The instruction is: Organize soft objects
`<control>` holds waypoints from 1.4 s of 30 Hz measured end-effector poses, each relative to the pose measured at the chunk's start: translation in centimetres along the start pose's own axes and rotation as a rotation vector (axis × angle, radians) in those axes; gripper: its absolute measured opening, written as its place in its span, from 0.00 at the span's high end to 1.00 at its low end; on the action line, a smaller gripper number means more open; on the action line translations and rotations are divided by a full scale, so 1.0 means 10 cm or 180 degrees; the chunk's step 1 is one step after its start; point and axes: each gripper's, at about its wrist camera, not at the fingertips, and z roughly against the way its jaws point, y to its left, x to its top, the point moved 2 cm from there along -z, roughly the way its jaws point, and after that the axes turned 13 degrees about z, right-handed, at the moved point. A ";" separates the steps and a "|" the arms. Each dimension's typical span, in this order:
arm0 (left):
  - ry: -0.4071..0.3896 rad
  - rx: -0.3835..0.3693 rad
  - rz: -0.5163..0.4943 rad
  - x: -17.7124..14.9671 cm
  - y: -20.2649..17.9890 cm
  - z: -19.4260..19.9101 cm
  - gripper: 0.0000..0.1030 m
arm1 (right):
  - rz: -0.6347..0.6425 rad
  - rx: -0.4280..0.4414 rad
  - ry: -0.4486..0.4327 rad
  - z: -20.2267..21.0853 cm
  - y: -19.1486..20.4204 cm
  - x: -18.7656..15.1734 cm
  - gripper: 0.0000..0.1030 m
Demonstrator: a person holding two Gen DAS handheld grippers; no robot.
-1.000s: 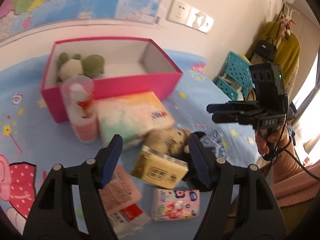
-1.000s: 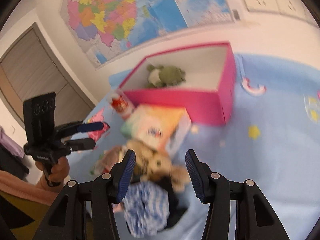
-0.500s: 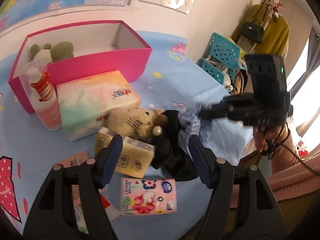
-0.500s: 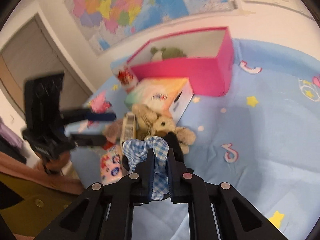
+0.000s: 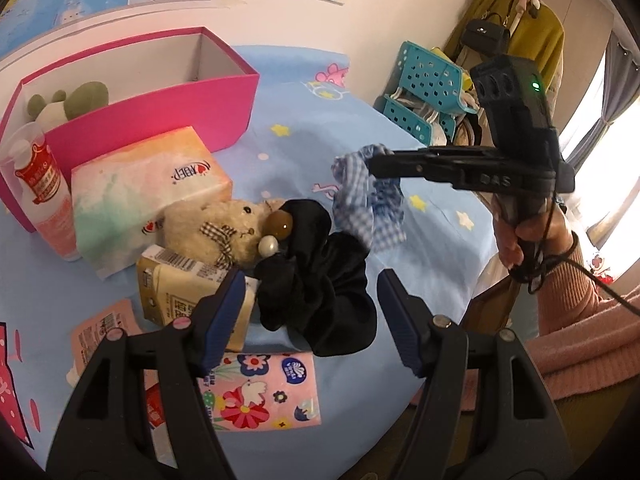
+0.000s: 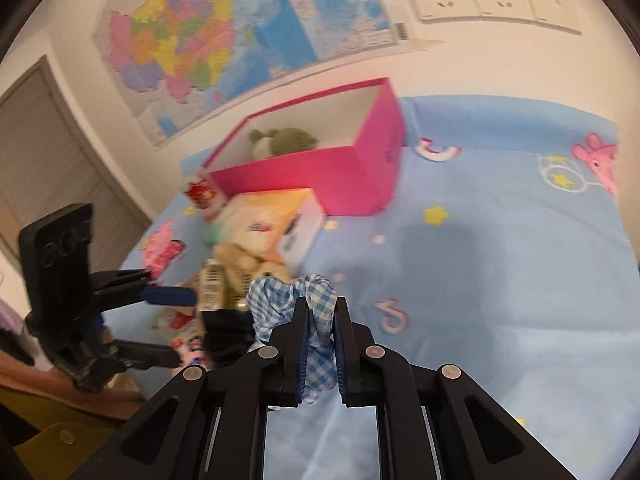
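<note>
My right gripper [image 6: 320, 308] is shut on a blue checked scrunchie [image 6: 292, 296] and holds it above the blue sheet; it also shows in the left wrist view [image 5: 366, 196]. My left gripper [image 5: 308, 300] is open, its jaws either side of a black scrunchie [image 5: 320, 296] lying on the bed. A beige teddy bear [image 5: 216, 228] lies beside it. A pink box [image 5: 160, 108] at the back holds a green plush [image 5: 76, 102].
A tissue box [image 5: 148, 188], a yellow tissue pack [image 5: 188, 296], a flowered pink pack [image 5: 260, 392] and a bottle [image 5: 40, 184] lie around the bear. Teal baskets [image 5: 424, 92] stand beyond the bed's right edge. The wall is behind the box.
My right gripper closed on the checked scrunchie and lifted it off the bed. My left gripper moved toward the black scrunchie and stayed open.
</note>
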 end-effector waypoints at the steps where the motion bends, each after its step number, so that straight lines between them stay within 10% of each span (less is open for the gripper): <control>1: 0.0000 0.0009 0.0006 -0.01 0.01 0.00 0.33 | -0.0013 -0.0093 0.0046 -0.02 -0.04 -0.01 0.87; 5: -0.0051 0.0072 0.0104 0.00 0.11 0.08 0.33 | -0.0100 -0.0368 0.0166 -0.06 -0.14 -0.05 0.65; 13: -0.0165 0.0272 0.0484 0.04 0.53 0.22 0.33 | 0.0370 0.0357 -0.0142 0.02 0.42 0.13 0.64; 27: 0.0115 0.0034 0.0231 -0.14 0.19 -0.02 0.33 | 0.0362 0.0258 0.0305 -0.63 0.46 0.02 0.44; 36: 0.0241 -0.0075 0.0204 -0.17 0.12 -0.12 0.33 | 0.0504 0.0191 0.0316 -0.63 0.51 -0.04 0.83; 42: 0.0361 -0.0151 0.0197 -0.18 0.09 -0.24 0.33 | 0.0438 0.0305 0.0140 -0.46 0.50 -0.01 0.89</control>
